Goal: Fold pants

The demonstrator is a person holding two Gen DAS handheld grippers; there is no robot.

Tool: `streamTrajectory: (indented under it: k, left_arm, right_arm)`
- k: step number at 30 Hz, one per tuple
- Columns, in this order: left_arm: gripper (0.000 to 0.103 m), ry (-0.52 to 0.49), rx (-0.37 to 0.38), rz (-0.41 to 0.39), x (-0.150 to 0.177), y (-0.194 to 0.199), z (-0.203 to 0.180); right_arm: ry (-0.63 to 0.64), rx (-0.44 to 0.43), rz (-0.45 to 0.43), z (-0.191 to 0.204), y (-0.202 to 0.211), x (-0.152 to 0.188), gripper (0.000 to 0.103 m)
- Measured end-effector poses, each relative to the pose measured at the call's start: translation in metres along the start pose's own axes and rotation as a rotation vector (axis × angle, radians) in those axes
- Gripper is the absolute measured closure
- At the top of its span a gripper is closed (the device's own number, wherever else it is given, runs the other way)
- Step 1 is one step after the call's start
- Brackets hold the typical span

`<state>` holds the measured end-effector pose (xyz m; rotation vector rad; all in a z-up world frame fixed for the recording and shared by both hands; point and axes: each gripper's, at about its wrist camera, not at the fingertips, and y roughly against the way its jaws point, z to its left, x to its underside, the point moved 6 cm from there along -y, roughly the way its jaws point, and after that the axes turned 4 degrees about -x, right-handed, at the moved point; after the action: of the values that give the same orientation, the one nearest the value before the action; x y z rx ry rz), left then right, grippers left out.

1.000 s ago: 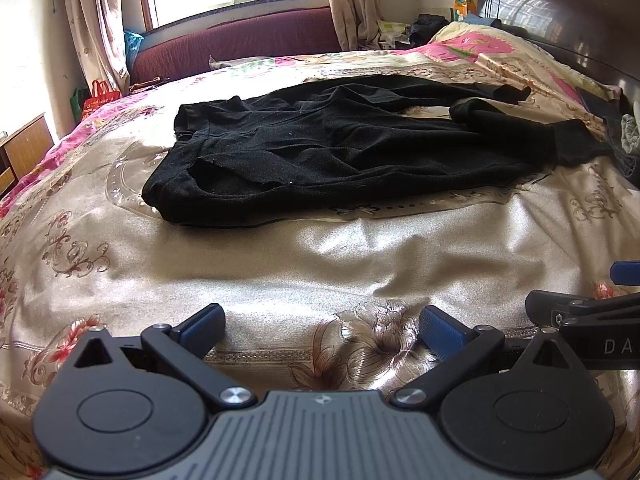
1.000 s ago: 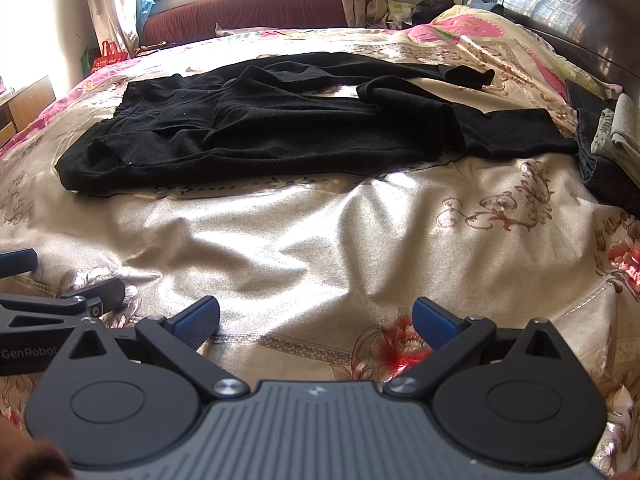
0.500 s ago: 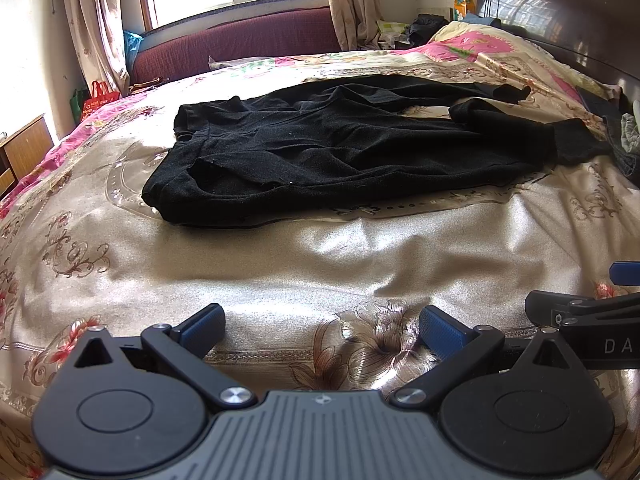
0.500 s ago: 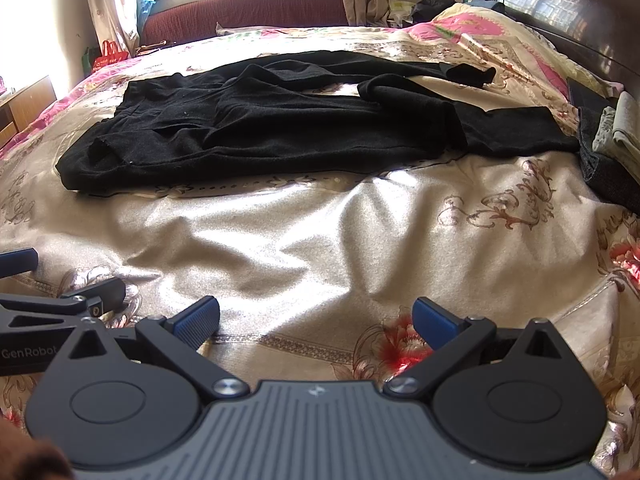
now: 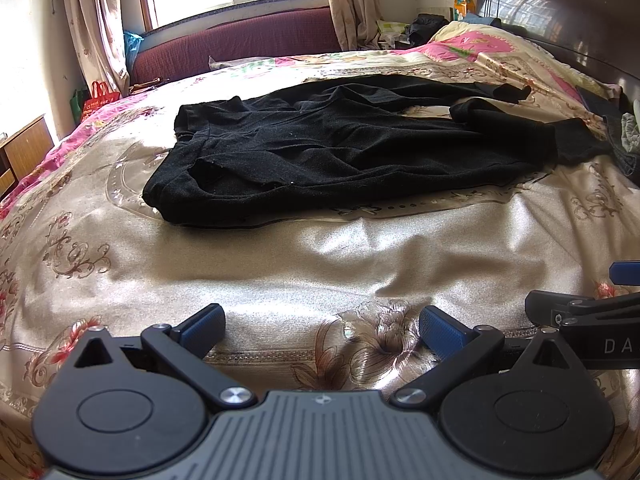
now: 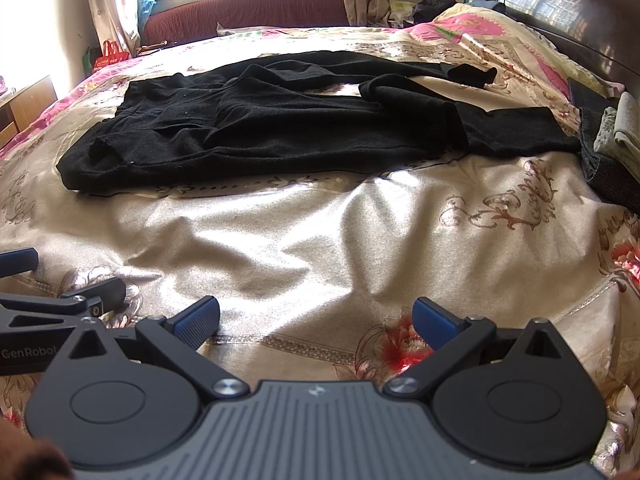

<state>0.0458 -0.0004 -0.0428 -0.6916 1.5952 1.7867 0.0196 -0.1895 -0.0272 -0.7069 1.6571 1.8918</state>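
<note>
Black pants [image 5: 340,148] lie spread and rumpled across the middle of the bed, waist to the left, legs running right; they also show in the right wrist view [image 6: 288,120]. My left gripper [image 5: 322,326] is open and empty, low over the bedspread, well short of the pants. My right gripper [image 6: 316,316] is open and empty, also near the bed's front. Each gripper's side shows in the other's view: the right one [image 5: 588,312] and the left one [image 6: 60,300].
The gold floral bedspread [image 6: 320,232] covers the bed. Folded clothes [image 6: 608,148] sit at the right edge. A dark headboard [image 6: 580,12] stands at the right, a maroon bench [image 5: 236,48] under the window at the back, a wooden nightstand [image 5: 24,152] at the left.
</note>
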Motion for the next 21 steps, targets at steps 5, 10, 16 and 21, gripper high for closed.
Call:
streamTrajectory:
  k: [5, 10, 16, 21]
  left_arm:
    - [0.000, 0.000, 0.000, 0.000, 0.000, 0.000, 0.000]
    - [0.000, 0.001, 0.000, 0.000, 0.000, 0.000, 0.000]
    - [0.000, -0.012, -0.004, -0.022, -0.005, -0.001, 0.006]
    - [0.000, 0.006, -0.035, -0.072, -0.022, -0.005, 0.031]
  right_arm:
    - [0.000, 0.000, 0.000, 0.000, 0.000, 0.000, 0.001]
    - [0.002, -0.001, -0.004, 0.001, -0.001, 0.000, 0.001]
    - [0.032, -0.018, -0.017, 0.012, 0.000, -0.004, 0.001]
    - [0.144, -0.051, -0.057, 0.034, -0.009, -0.032, 0.001]
